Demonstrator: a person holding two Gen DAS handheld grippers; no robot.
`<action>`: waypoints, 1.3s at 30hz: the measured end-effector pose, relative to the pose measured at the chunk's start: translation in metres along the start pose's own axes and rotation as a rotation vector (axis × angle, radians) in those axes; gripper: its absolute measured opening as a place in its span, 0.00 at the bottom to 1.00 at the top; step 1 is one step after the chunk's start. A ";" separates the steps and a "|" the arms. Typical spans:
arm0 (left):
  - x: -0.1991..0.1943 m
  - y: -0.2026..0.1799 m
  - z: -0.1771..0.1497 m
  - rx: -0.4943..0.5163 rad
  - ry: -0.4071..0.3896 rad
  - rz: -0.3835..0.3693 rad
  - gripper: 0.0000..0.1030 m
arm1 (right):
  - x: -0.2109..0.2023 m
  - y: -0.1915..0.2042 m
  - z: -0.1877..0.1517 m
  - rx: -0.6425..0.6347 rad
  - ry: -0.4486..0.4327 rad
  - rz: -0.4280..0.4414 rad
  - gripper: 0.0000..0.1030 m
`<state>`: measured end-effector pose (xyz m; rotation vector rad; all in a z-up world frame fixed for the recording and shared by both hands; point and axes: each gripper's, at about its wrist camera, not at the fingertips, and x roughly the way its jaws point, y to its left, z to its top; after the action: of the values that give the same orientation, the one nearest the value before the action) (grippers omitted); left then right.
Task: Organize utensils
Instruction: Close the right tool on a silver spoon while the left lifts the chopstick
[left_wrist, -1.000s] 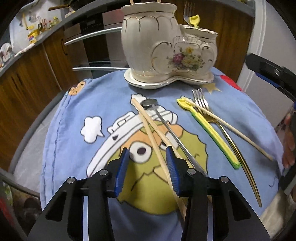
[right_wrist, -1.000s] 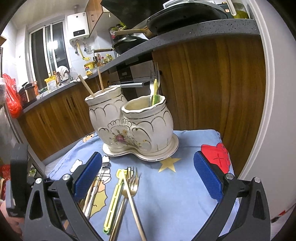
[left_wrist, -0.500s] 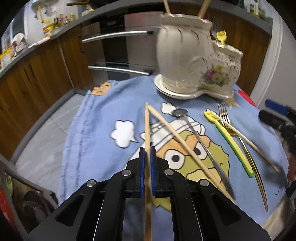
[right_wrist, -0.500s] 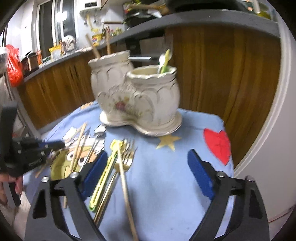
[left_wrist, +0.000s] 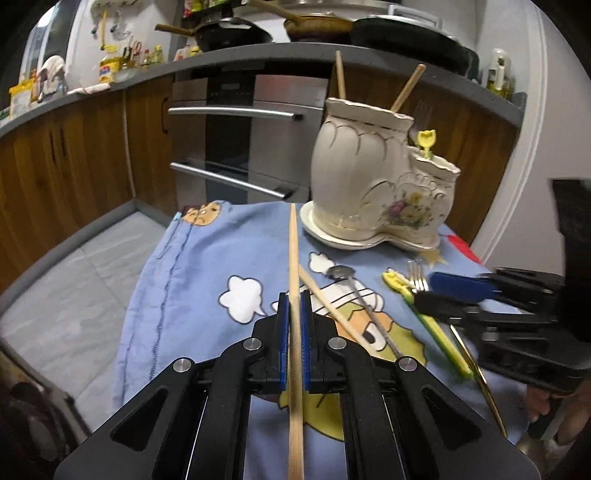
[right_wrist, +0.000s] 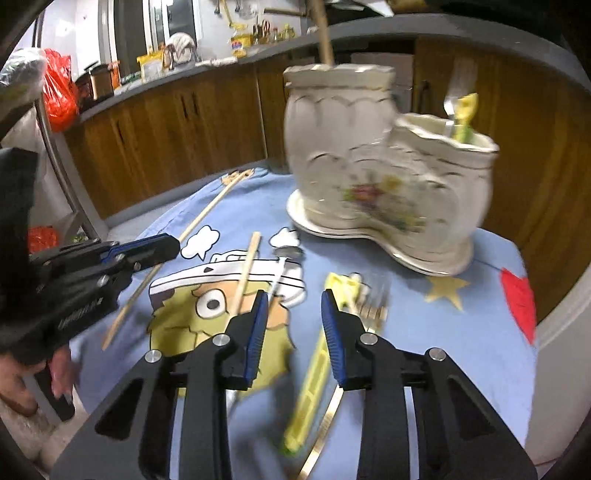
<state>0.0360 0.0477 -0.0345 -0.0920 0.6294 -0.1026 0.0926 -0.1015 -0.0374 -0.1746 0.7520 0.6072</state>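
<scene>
My left gripper (left_wrist: 294, 306) is shut on a wooden chopstick (left_wrist: 292, 243), which points toward the cream ceramic holder (left_wrist: 369, 192) and is raised off the blue cartoon cloth (left_wrist: 207, 266). In the right wrist view the left gripper (right_wrist: 162, 245) shows at the left with that chopstick (right_wrist: 210, 210). My right gripper (right_wrist: 291, 306) hovers low over the cloth with its jaws closing. Only cloth shows between the pads. A second chopstick (right_wrist: 247, 269) and a metal spoon (right_wrist: 286, 253) lie by its left finger. A yellow utensil (right_wrist: 314, 384) and a gold fork (right_wrist: 375, 306) lie by its right finger.
The holder (right_wrist: 369, 177) has chopsticks in its tall part and a fork and yellow utensil in its low part. An oven (left_wrist: 236, 110) and wooden cabinets (right_wrist: 166, 140) stand behind the small table. A person's hand (right_wrist: 22, 380) holds the left gripper's handle.
The left gripper shut on a chopstick and raised it clear of the other one. The right gripper swung left and down over the utensils, and its jaws narrowed.
</scene>
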 end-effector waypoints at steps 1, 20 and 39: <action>-0.001 -0.001 -0.001 0.007 -0.006 -0.008 0.06 | 0.007 0.003 0.004 -0.001 0.020 -0.006 0.27; -0.004 0.014 -0.007 -0.020 -0.033 -0.120 0.06 | 0.064 0.013 0.029 0.013 0.137 -0.015 0.05; -0.023 0.012 0.000 -0.064 -0.200 -0.169 0.06 | -0.048 -0.008 0.017 0.015 -0.232 0.110 0.02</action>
<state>0.0187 0.0619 -0.0226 -0.2147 0.4246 -0.2343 0.0798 -0.1236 0.0074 -0.0472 0.5443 0.7128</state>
